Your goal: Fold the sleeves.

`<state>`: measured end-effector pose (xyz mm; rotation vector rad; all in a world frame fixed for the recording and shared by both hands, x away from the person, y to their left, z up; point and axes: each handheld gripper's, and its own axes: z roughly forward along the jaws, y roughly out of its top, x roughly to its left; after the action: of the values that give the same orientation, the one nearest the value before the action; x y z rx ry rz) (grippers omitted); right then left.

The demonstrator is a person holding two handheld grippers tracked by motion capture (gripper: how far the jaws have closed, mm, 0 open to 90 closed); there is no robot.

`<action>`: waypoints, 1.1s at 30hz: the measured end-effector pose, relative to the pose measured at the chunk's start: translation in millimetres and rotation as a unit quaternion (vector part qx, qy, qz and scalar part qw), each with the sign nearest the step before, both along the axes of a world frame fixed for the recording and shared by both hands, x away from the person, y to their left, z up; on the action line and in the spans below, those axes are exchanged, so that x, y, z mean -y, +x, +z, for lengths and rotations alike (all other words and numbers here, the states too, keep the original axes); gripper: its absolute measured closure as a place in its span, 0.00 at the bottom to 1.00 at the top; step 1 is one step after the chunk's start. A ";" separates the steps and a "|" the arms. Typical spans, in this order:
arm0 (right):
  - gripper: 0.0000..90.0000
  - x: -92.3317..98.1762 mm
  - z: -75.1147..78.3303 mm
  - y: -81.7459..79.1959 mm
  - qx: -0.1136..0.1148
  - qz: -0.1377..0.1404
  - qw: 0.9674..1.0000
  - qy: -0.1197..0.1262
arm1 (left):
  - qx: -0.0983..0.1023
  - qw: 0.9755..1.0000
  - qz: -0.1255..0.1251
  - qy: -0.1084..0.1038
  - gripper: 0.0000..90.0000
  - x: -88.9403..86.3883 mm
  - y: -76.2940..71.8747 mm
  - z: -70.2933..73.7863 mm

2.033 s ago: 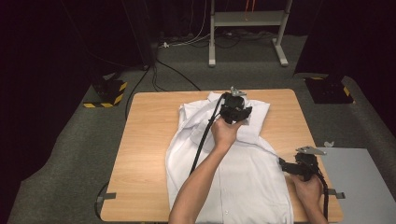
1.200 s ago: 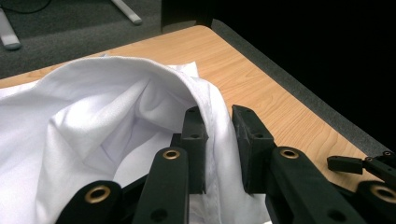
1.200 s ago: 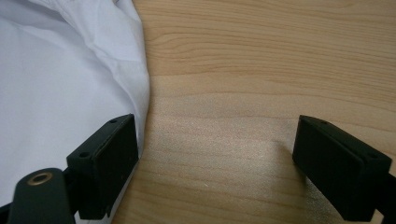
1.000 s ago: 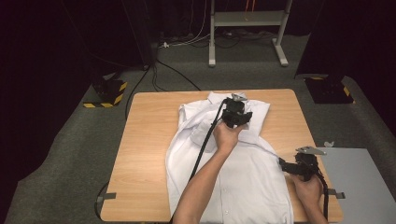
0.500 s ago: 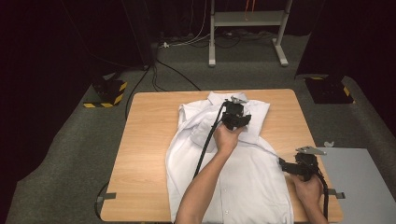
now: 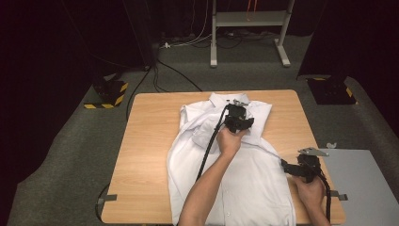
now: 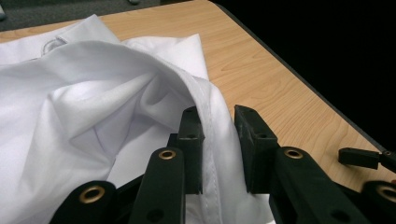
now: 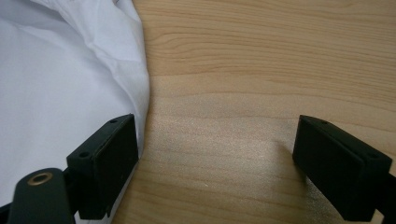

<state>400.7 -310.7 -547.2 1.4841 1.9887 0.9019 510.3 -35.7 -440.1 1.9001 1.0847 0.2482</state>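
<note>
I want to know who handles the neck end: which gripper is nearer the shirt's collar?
Left. The left gripper sits over the shirt just below the collar, a fabric edge between its jaws. The right gripper waits beside the shirt's side edge, jaws wide.

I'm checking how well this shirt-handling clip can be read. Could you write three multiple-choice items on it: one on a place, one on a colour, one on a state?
1. Where is the left gripper?
A. over the shirt's collar end
B. on the floor
C. on the grey plate beside the table

2. What colour is the shirt?
A. blue
B. white
C. black

3. How do the right gripper's jaws stand?
A. clamped on a sleeve
B. closed on nothing
C. wide apart over bare wood

Key:
1 A, the high view shows it at the far end of the shirt, by the collar.
2 B, the cloth is white in every view.
3 C, the right gripper view shows bare table between the jaws, with the shirt's edge beside one jaw.
</note>
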 end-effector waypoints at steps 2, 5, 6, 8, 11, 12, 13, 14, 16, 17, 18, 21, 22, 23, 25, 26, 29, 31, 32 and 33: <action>0.15 0.1 0.0 0.0 0.000 0.000 1.000 0.000 | -0.002 1.000 0.000 0.001 0.81 -0.4 0.3 -1.0; 0.15 0.1 0.0 0.0 0.000 0.001 1.000 -0.001 | -0.002 1.000 -0.002 0.007 0.81 0.1 0.1 -2.4; 0.15 0.1 0.0 0.0 0.000 0.000 1.000 -0.001 | -0.002 1.000 -0.002 0.009 0.80 0.4 0.2 -2.8; 0.15 0.0 0.0 0.0 0.000 0.000 1.000 0.000 | -0.003 1.000 -0.003 0.012 0.79 1.0 0.3 -3.9; 0.15 0.0 0.0 0.0 0.000 0.000 1.000 0.000 | -0.004 1.000 -0.003 0.015 0.79 2.4 0.1 -6.3; 0.15 0.0 0.0 0.0 0.000 0.000 1.000 0.000 | -0.004 1.000 -0.004 0.018 0.78 2.7 0.1 -7.1; 0.15 0.0 0.0 0.0 0.000 0.000 1.000 0.000 | -0.004 1.000 -0.003 0.019 0.78 3.0 0.1 -7.9; 0.16 0.0 0.0 0.0 0.000 0.000 1.000 0.000 | -0.005 1.000 -0.004 0.019 0.77 2.9 0.0 -8.5; 0.15 0.1 0.0 0.0 0.000 0.000 1.000 0.000 | -0.006 1.000 -0.006 0.022 0.75 3.2 0.3 -9.5; 0.15 -0.1 0.0 -0.1 -0.001 0.000 1.000 0.001 | -0.006 1.000 -0.005 0.024 0.73 3.4 0.5 -9.8; 0.15 0.0 0.0 0.0 0.000 0.000 1.000 0.000 | -0.008 1.000 -0.005 0.025 0.71 3.2 0.8 -10.0; 0.15 0.0 0.0 -0.1 0.000 0.000 1.000 0.000 | -0.004 0.999 0.001 0.036 0.60 3.1 0.6 -9.8; 0.16 0.0 0.0 -0.1 0.000 0.000 1.000 0.000 | 0.002 0.999 0.001 0.045 0.56 3.7 0.0 -9.3; 0.15 0.0 0.0 -0.1 -0.001 0.000 1.000 0.001 | 0.005 0.999 0.000 0.052 0.52 4.4 -0.6 -8.8; 0.15 0.0 0.1 -0.1 -0.001 0.000 1.000 0.001 | 0.005 0.998 -0.004 0.056 0.46 4.3 -0.8 -8.2; 0.15 0.0 0.0 -0.1 -0.001 0.000 1.000 0.001 | 0.004 0.999 -0.005 0.054 0.45 3.9 -0.8 -7.9; 0.15 0.0 0.0 -0.1 -0.001 0.000 1.000 0.001 | 0.001 0.999 -0.009 0.050 0.39 2.0 -0.4 -7.5; 0.15 0.0 0.0 -0.1 -0.001 0.000 1.000 0.001 | 0.002 0.999 -0.012 0.053 0.36 1.2 -0.6 -7.4; 0.15 0.0 0.0 -0.1 -0.001 0.000 1.000 0.001 | 0.003 0.999 -0.013 0.053 0.35 0.7 -0.8 -7.1; 0.15 0.0 0.0 -0.1 -0.001 0.000 1.000 0.001 | 0.004 0.999 -0.014 0.051 0.33 0.2 -1.1 -6.8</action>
<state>400.6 -310.6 -547.2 1.4863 1.9890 0.9020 509.2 -36.0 -446.9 2.0018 1.0582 0.2998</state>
